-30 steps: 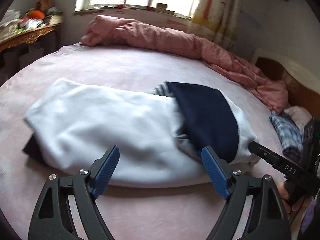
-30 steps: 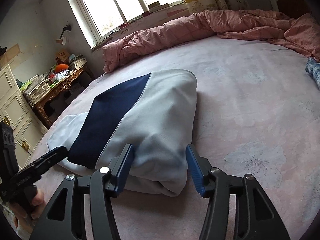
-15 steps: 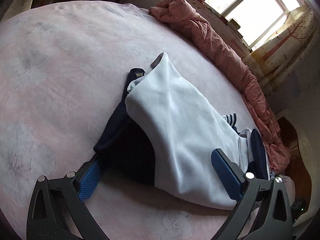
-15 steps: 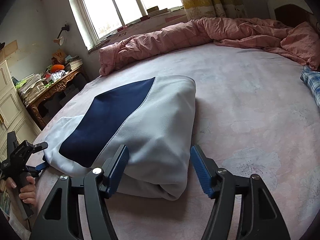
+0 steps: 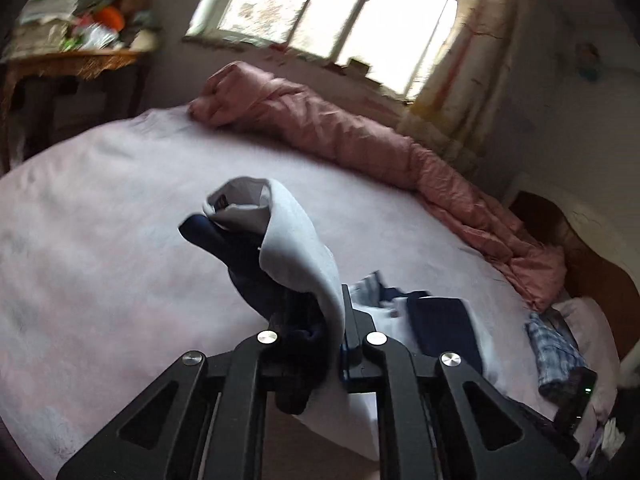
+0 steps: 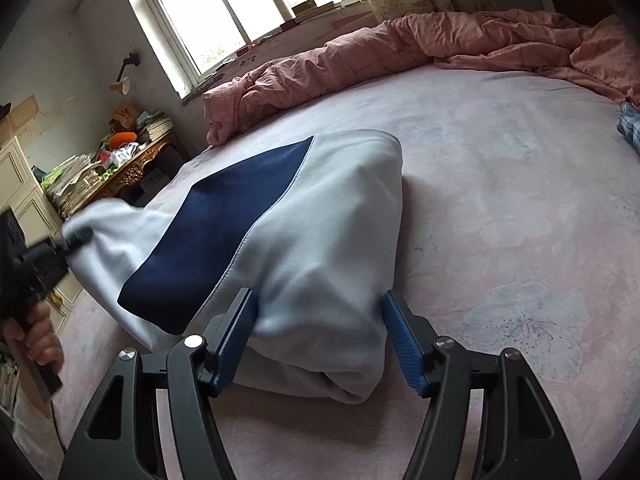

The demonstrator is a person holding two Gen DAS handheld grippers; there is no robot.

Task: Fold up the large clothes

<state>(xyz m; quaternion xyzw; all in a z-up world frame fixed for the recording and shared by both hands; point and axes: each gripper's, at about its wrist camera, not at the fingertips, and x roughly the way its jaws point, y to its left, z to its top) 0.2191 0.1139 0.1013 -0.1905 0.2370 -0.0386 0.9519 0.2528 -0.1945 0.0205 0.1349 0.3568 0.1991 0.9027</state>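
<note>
A white and navy sweatshirt (image 6: 320, 220) lies folded on the pink bed sheet (image 6: 500, 184). My left gripper (image 5: 336, 320) is shut on one end of it, and that end (image 5: 288, 240) stands up off the bed in a bunch of white and navy cloth. In the right wrist view the left gripper (image 6: 78, 236) pinches the white edge at the far left, with a hand (image 6: 36, 336) on its handle. My right gripper (image 6: 319, 300) is open. Its blue pads (image 6: 240, 320) straddle the near folded edge of the sweatshirt, which lies flat.
A crumpled pink quilt (image 6: 440, 52) runs along the far side of the bed under the window. A blue plaid cloth (image 5: 552, 356) lies at the bed's right edge by a wooden headboard (image 5: 580, 248). A cluttered wooden side table (image 6: 120, 168) stands left of the bed.
My left gripper went from wide open around the sweatshirt's end to shut on it and rose, lifting that end. The right gripper stayed put, its jaws slightly wider.
</note>
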